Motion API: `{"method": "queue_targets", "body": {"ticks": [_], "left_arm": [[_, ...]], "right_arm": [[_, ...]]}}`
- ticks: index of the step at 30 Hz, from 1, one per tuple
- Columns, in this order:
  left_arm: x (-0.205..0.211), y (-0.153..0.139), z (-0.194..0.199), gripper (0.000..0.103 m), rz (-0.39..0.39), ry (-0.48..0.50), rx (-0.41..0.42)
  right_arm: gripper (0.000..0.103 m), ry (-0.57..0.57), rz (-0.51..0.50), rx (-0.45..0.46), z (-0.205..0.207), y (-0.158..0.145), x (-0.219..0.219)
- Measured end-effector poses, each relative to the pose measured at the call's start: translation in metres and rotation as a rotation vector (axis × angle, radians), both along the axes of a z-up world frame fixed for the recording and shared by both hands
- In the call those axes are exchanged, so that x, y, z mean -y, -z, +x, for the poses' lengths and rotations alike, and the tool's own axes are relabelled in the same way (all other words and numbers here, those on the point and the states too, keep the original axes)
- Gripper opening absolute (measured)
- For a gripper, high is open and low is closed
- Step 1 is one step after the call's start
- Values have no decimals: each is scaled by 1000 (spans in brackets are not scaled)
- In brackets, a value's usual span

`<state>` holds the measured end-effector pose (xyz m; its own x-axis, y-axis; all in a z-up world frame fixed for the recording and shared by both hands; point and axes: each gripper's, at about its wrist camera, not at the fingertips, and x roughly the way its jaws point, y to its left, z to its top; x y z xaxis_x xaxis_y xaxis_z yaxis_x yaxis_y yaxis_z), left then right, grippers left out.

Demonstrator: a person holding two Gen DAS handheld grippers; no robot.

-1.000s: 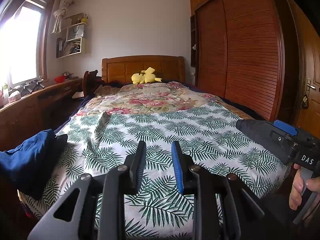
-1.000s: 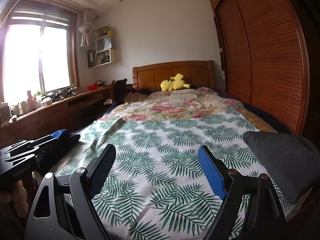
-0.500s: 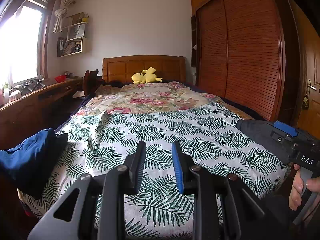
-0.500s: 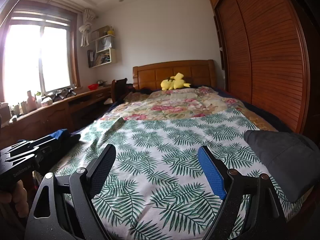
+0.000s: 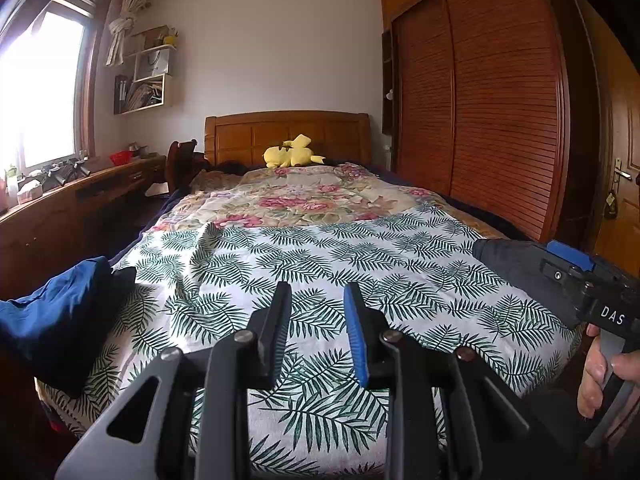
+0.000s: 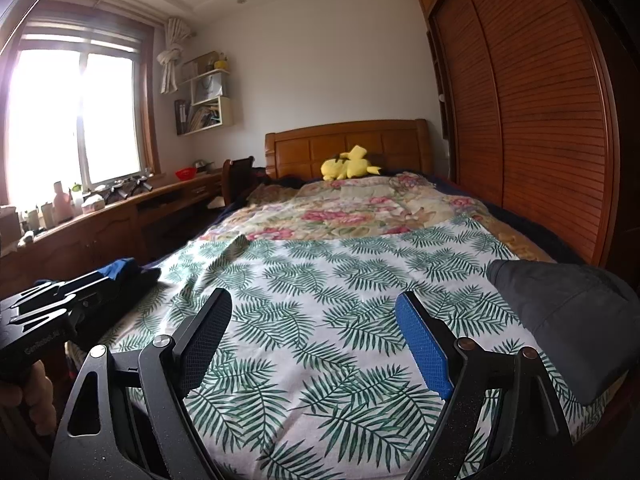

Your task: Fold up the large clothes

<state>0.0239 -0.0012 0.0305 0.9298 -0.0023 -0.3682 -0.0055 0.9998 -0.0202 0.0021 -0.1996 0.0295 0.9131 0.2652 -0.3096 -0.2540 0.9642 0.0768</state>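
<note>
Blue garment (image 5: 52,320) lies bunched at the bed's left edge, grey garment (image 6: 572,320) at the right, so the leaf-print sheet (image 5: 320,264) between stays free for folding. Left gripper (image 5: 316,320) is narrowly parted, right gripper (image 6: 316,340) wide; both hold nothing.

Matt cotton-like sheet (image 6: 304,320) with palm-leaf print, softly creased; blue cloth (image 5: 52,316) at 9 o'clock and smooth grey cloth (image 6: 572,320) at 3 o'clock. Right tool (image 6: 316,340): matt black speckled frame, blue textured pad. Wardrobe (image 6: 532,120): glossy slatted wood.
</note>
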Motion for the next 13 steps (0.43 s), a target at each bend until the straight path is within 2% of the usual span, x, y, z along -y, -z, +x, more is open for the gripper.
{"method": "queue_targets", "body": {"ticks": [13], "left_arm": [[1, 0, 0, 27, -1, 0, -1]], "right_arm": [[86, -1, -1, 0, 0, 1, -3]]}}
